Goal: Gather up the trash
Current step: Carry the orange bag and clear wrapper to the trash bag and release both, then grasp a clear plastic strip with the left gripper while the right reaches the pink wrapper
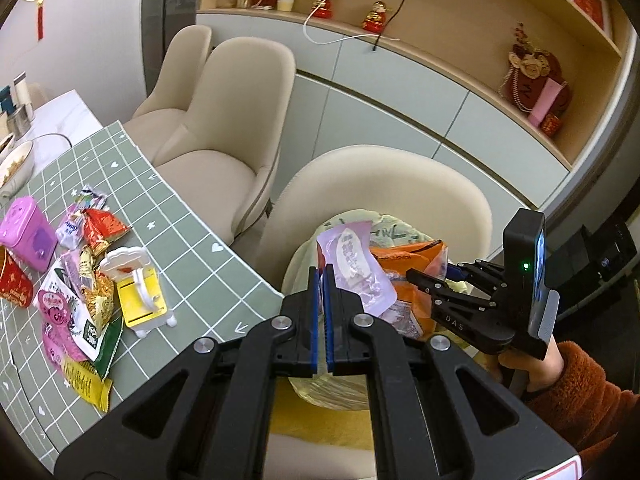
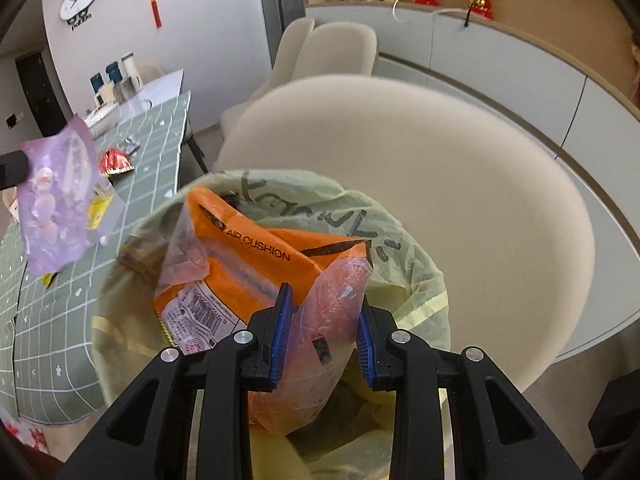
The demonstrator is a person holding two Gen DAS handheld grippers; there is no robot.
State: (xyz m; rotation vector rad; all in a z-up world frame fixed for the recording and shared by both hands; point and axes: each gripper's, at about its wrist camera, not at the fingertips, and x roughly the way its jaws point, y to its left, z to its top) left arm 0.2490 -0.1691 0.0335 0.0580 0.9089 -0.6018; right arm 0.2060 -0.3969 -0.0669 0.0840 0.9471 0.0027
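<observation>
Left gripper (image 1: 323,280) fingers are pinching the purple wrapper (image 1: 354,270) above the trash bag (image 2: 416,232) | right gripper (image 2: 324,332) fingers are pinching the orange air-cushion bag (image 2: 240,268) inside it | many snack wrappers (image 1: 86,280) are still waiting on the table (image 1: 192,236) beside the bag

The lilac wrapper (image 1: 354,268) is thin, glossy film; the orange packet (image 2: 256,264) is shiny crinkled plastic. The bin liner (image 2: 404,248) is thin, matt yellow-green plastic. The desk cloth (image 1: 192,248) looks smooth and matt. The tools' bodies are matt black plastic with ribbed blue pads (image 2: 282,332).
</observation>
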